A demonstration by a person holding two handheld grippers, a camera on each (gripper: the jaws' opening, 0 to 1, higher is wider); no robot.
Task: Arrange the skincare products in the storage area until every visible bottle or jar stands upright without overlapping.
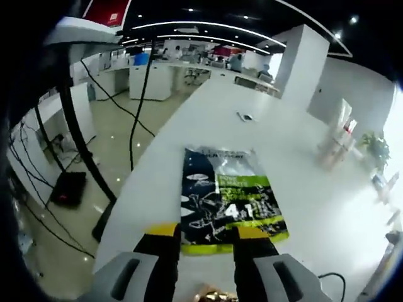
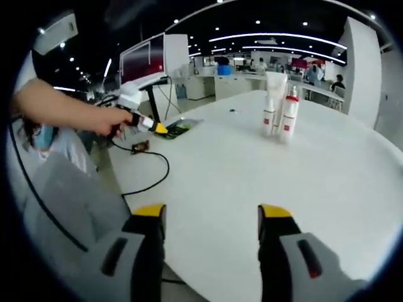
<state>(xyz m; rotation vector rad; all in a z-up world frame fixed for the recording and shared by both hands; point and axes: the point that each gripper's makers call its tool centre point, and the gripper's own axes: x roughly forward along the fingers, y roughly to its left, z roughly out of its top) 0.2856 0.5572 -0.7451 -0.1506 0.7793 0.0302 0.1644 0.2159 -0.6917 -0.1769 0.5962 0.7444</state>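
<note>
Two white skincare containers with red labels stand upright side by side on the white table (image 2: 327,176): a tall tube (image 2: 272,100) and a pump bottle (image 2: 289,114) just to its right. They are far ahead of my right gripper (image 2: 211,214), which is open and holds nothing. A person's hand carries my left gripper (image 2: 160,128) at the table's far left, over a flat dark blue and green packet (image 2: 181,127). In the left gripper view that packet (image 1: 225,200) lies flat just beyond my left gripper (image 1: 206,234), whose jaws are open and hold nothing.
A black cable (image 2: 150,181) loops over the table's left edge near a small brown object (image 2: 140,146). A monitor (image 2: 146,58) stands behind. Black stand poles (image 1: 79,135) and cables hang over the floor left of the table. A small item (image 1: 245,116) lies further along the table.
</note>
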